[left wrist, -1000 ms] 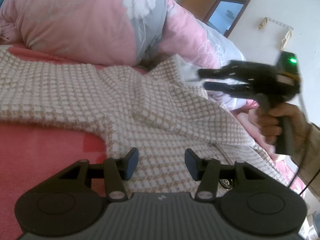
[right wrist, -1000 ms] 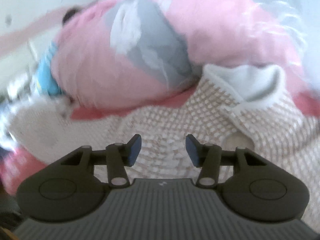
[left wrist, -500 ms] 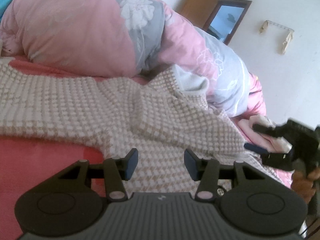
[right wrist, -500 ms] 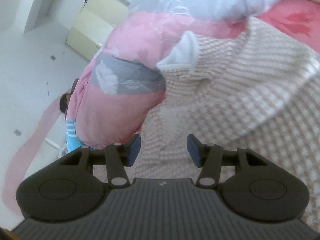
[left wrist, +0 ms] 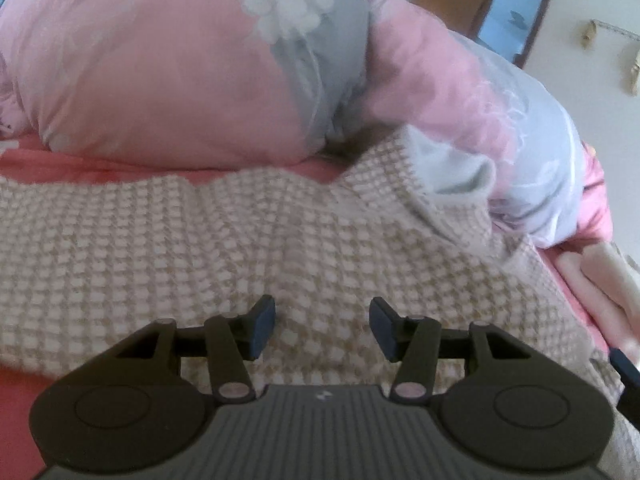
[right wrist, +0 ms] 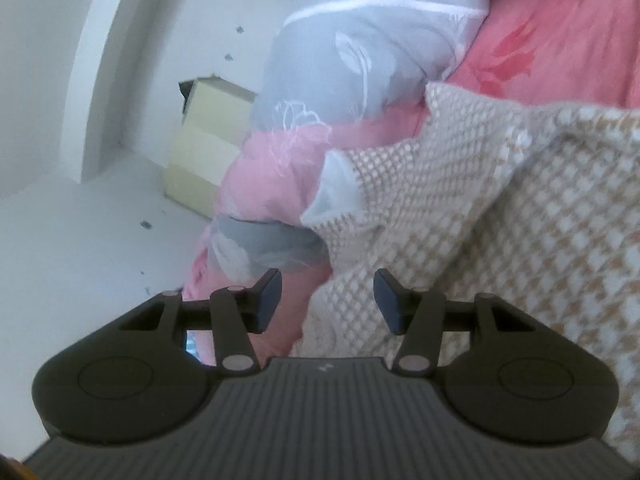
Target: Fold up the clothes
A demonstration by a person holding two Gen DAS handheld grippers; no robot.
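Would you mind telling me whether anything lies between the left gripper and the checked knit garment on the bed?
Nothing visible does. The left gripper has its jaws apart directly over the checked garment, with only bare knit between and below them.

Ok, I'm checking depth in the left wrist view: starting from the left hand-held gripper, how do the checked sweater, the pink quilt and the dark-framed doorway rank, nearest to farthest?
1. Checked sweater: directly under and ahead of the left hand-held gripper, spread across the bed.
2. Pink quilt: bunched up behind the sweater, across the upper frame.
3. Dark-framed doorway: top right, in the wall beyond the quilt.
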